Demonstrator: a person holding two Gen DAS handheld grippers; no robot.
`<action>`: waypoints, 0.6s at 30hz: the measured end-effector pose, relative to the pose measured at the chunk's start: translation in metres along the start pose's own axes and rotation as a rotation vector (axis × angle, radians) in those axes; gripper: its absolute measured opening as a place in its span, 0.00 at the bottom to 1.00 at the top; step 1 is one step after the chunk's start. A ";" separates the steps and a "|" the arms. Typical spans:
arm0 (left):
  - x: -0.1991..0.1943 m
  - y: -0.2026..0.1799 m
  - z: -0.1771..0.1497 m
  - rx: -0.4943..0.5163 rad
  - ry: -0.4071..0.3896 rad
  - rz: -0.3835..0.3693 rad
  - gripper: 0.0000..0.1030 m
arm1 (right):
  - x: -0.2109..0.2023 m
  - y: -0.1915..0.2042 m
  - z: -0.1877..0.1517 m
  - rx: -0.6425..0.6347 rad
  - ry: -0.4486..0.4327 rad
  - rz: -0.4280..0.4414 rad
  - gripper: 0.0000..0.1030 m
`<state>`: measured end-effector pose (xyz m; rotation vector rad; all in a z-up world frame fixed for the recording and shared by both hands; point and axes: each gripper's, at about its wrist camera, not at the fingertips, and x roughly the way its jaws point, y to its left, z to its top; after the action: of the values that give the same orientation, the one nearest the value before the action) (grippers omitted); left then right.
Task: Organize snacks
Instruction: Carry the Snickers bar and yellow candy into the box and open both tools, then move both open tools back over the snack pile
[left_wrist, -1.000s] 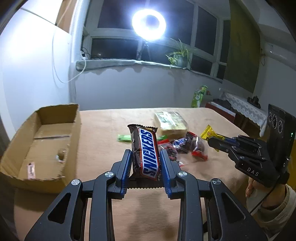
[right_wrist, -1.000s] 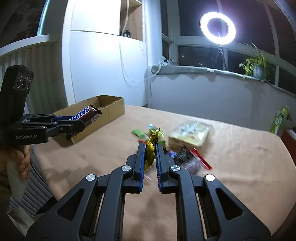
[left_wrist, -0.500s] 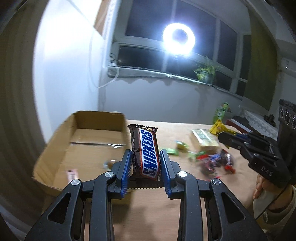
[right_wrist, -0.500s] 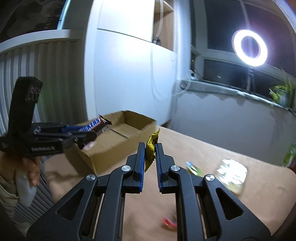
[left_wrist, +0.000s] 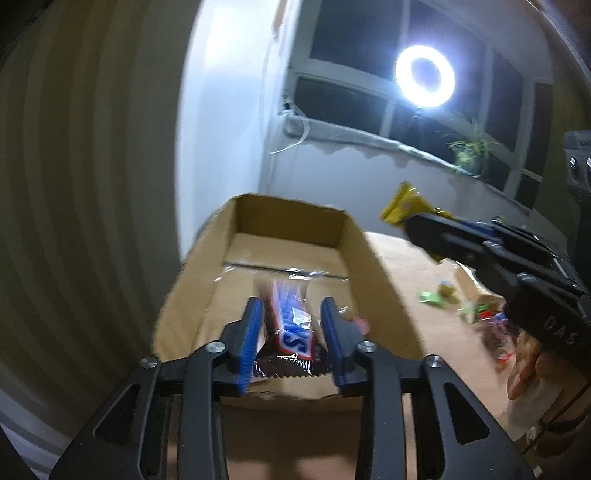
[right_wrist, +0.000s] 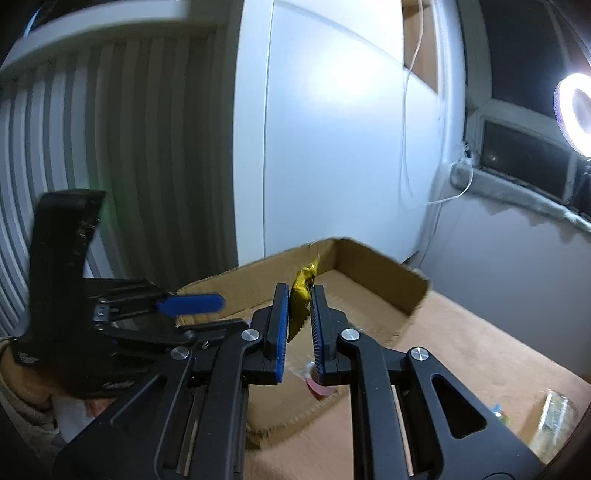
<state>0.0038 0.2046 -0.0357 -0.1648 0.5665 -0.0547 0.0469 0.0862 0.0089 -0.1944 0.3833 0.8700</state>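
The left tongs are just opening over the box, the Snickers slipping loose between them; the right tongs are clamping a yellow packet above the box, risking collision as both crowd in

Brown, blue-lettered candy bar; yellow wrapper; tan cardboard box; blue gripper pads; grey-striped left wall.
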 end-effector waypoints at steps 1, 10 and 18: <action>-0.003 0.002 -0.002 -0.009 -0.005 0.012 0.59 | 0.003 0.000 -0.001 0.008 0.001 -0.005 0.19; -0.029 0.012 -0.012 -0.057 -0.053 0.024 0.76 | -0.027 -0.004 -0.030 0.062 -0.002 -0.063 0.49; -0.044 0.007 -0.009 -0.062 -0.076 0.046 0.77 | -0.050 0.011 -0.047 0.082 -0.015 -0.100 0.75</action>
<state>-0.0381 0.2140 -0.0214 -0.2133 0.4965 0.0142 -0.0025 0.0426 -0.0135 -0.1299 0.3915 0.7552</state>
